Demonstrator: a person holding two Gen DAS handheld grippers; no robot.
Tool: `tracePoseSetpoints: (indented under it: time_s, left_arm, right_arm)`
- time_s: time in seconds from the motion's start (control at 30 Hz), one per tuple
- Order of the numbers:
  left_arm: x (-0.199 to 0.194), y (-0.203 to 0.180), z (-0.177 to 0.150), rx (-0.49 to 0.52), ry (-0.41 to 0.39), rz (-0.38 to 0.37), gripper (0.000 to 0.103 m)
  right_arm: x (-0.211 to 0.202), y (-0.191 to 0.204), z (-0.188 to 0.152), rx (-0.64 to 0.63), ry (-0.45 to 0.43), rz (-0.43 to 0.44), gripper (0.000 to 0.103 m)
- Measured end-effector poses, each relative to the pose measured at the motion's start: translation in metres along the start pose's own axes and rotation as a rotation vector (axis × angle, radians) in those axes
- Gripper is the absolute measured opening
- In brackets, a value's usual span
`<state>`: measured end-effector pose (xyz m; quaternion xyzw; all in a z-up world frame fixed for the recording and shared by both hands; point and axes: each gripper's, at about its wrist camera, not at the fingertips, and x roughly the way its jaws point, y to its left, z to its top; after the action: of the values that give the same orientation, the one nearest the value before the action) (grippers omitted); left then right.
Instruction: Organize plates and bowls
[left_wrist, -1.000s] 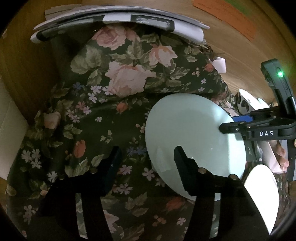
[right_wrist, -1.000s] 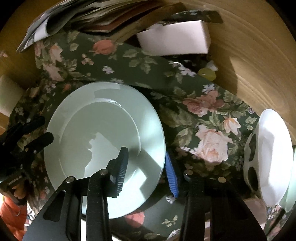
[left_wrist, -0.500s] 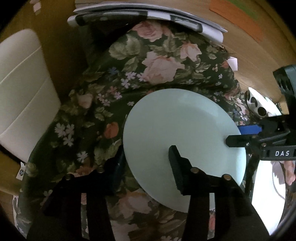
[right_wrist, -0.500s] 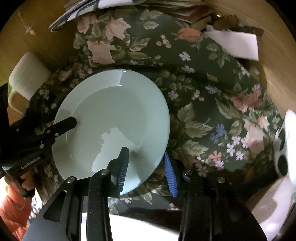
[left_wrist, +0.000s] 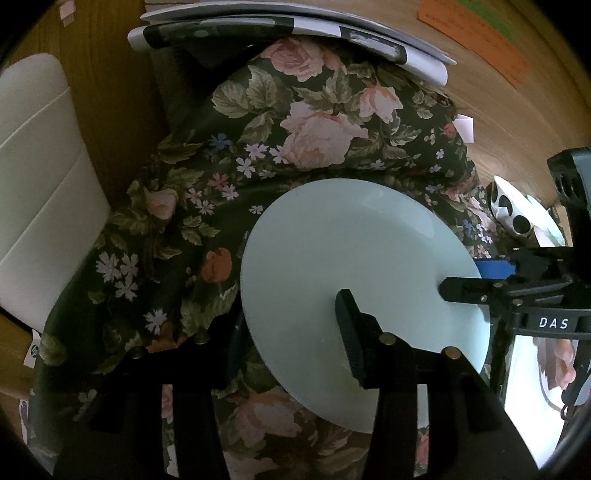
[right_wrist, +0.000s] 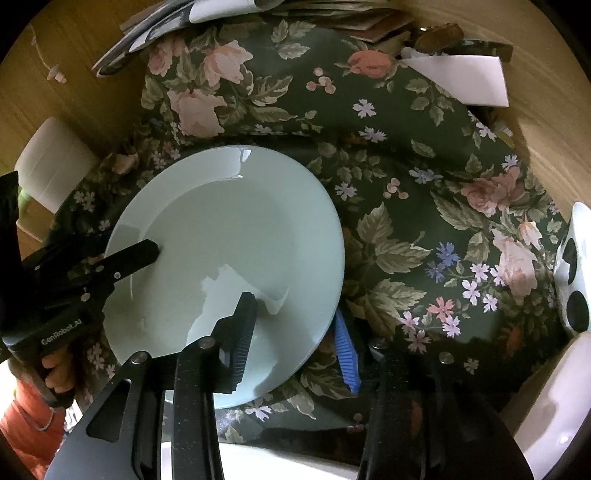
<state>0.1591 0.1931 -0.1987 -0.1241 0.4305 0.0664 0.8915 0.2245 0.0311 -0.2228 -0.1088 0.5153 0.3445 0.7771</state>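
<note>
From the left wrist view, the left tool (left_wrist: 291, 332) is clamped on the near-left rim of the pale green plate (left_wrist: 354, 266), one finger above and one underneath, over the floral cloth (left_wrist: 288, 140). From the right wrist view, the right tool (right_wrist: 295, 332) grips the same plate (right_wrist: 229, 236) on its near-right rim, blue pad below, and it's held between both tools above the cloth-covered desk (right_wrist: 546, 66).

The right tool (left_wrist: 476, 280) has a small black label with the white letters "DAS". The left tool (right_wrist: 122, 260) has "GenRobot.AI" in pale letters on its dark body. An orange paper (left_wrist: 476, 40) on the desk has writing (too blurry to read).
</note>
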Motion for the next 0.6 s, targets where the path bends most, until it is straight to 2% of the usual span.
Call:
tracePoseSetpoints:
  time_s: [0.2,0.6]
  left_arm:
    - [-0.012,0.000,0.002,-0.010,-0.039,-0.014,0.046]
    - [-0.054,-0.015,-0.002,0.014,-0.108,-0.035,0.046]
  right_arm:
    - [-0.020,-0.010,-0.004,0.020,-0.031,0.035,0.036]
    - [-0.073,-0.013,-0.020,-0.001,-0.147,0.025,0.036]
